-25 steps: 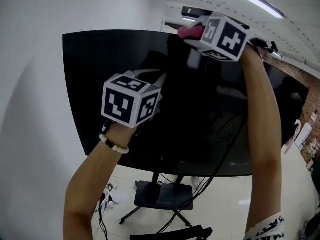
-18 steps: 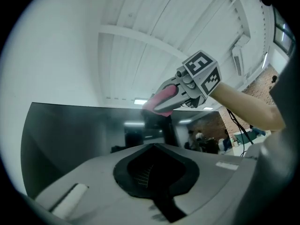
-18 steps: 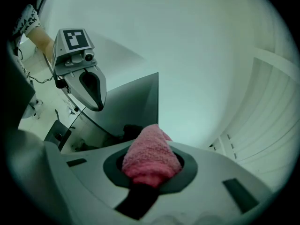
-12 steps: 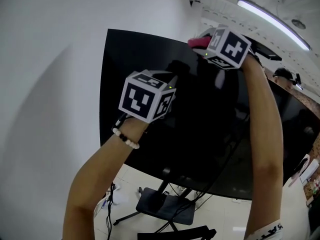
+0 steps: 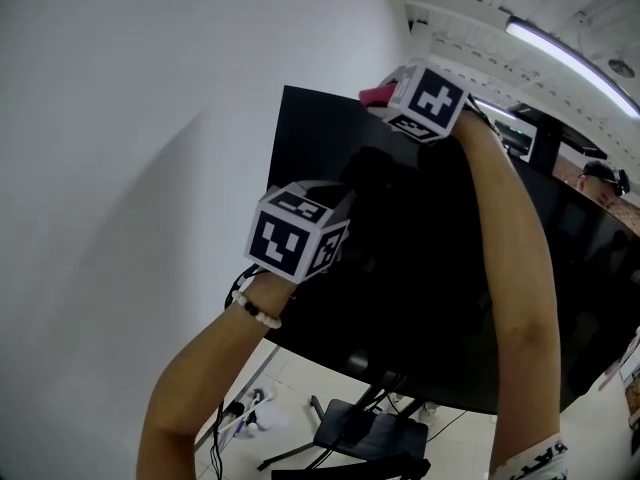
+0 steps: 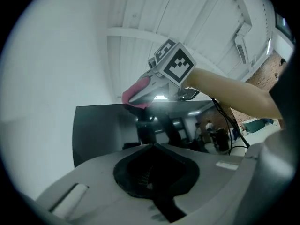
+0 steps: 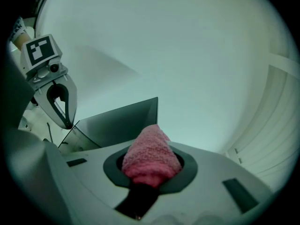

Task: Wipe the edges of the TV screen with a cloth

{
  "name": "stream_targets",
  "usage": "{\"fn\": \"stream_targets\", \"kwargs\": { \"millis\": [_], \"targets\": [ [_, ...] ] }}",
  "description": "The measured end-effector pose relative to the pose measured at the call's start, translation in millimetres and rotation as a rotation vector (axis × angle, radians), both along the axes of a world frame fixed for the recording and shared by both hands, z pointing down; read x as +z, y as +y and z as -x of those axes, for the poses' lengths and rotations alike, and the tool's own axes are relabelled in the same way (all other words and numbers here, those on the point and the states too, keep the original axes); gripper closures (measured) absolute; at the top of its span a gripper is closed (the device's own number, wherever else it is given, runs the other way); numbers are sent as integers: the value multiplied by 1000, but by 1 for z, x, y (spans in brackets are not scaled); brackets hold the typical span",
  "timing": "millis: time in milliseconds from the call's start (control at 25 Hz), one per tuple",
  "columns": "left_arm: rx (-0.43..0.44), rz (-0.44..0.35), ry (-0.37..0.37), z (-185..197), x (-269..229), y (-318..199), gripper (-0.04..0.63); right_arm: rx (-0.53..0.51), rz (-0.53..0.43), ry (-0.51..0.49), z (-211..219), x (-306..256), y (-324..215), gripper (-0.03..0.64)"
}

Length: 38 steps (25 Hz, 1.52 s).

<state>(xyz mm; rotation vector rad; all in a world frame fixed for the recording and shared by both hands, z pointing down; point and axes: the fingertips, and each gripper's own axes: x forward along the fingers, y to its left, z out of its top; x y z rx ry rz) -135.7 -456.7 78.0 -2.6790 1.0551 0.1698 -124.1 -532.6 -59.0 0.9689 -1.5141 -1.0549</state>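
Right gripper (image 5: 384, 96) raised high, jaws pinching fuzzy pink cloth (image 7: 150, 156). Cloth sits against top edge of large black flat TV screen (image 5: 430, 288), near upper left corner as person faces it. Left gripper (image 7: 69, 123) lower, in front of screen's left part, jaws pressed together, nothing between. Plain white wall (image 5: 150, 168) behind TV.

In my head view the TV screen (image 5: 400, 268) runs off the right edge, and my right forearm (image 5: 520, 268) covers a strip of it. The pink cloth (image 5: 374, 94) shows only a sliver — the right gripper (image 5: 388, 96) and its marker cube hide the rest. The stand base (image 5: 370, 436) is cut by the bottom edge.
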Motion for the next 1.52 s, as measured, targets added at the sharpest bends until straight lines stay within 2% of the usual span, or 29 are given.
{"fn": "stream_targets", "kwargs": {
  "millis": [400, 560, 840, 960, 1120, 1160, 1240, 1320, 1360, 1520],
  "targets": [
    [-22, 36, 11, 116, 29, -28, 604, -12, -29, -61, 130, 1, -65, 539],
    [-24, 46, 22, 141, 38, -37, 604, -12, -48, -81, 156, 2, -83, 539],
    [-14, 70, 39, 176, 50, -52, 604, -50, -38, -48, 209, 11, -91, 539],
    [1, 74, 49, 180, 50, -54, 604, -91, -10, -147, 223, 25, -91, 539],
    [22, 87, 41, 179, 60, -56, 604, -203, -187, -523, 212, 16, -77, 540],
    [28, 92, 35, 178, 62, -56, 604, -201, -241, -603, 203, 11, -73, 540],
    [41, 100, 32, 179, 66, -55, 604, -131, -350, -692, 184, 4, -71, 540],
    [52, 105, 35, 183, 69, -54, 604, -34, -431, -699, 170, 1, -73, 540],
    [57, 106, 34, 184, 70, -53, 604, 10, -466, -670, 167, 1, -74, 540],
    [75, 106, 28, 185, 72, -49, 604, 136, -598, -425, 169, 6, -78, 540]
  ]
}}
